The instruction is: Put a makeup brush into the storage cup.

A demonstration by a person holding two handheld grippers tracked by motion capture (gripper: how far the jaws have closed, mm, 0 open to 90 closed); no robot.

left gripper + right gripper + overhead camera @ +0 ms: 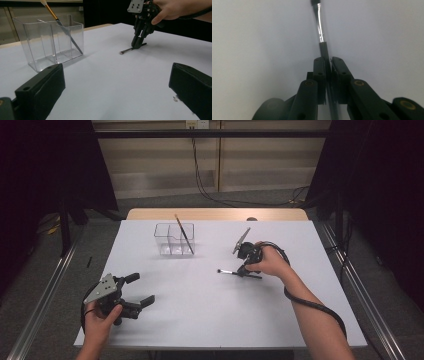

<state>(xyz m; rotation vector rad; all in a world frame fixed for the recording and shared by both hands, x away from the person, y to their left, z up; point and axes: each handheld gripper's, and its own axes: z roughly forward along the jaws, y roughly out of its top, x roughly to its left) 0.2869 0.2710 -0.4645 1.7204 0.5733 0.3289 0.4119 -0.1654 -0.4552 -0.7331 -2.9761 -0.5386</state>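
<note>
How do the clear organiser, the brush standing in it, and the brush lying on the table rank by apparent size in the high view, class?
1. Clear organiser.
2. Standing brush and the lying brush, clamped by the right gripper: similar lengths, and the gripper covers part of the lying one, so unranked.

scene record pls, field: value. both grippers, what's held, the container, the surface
right gripper: jaws shut on the thin black-handled makeup brush with silver ferrule, which lies on the table
brush grip: jaws clamp the black handle just behind the ferrule, seen in the right gripper view
left gripper: jaws open, nothing between them, near the table's front left
container: clear plastic organizer with compartments, upright at the table's far side
container contents: one wooden-handled brush with a pale tip, leaning
surface: white table
</note>
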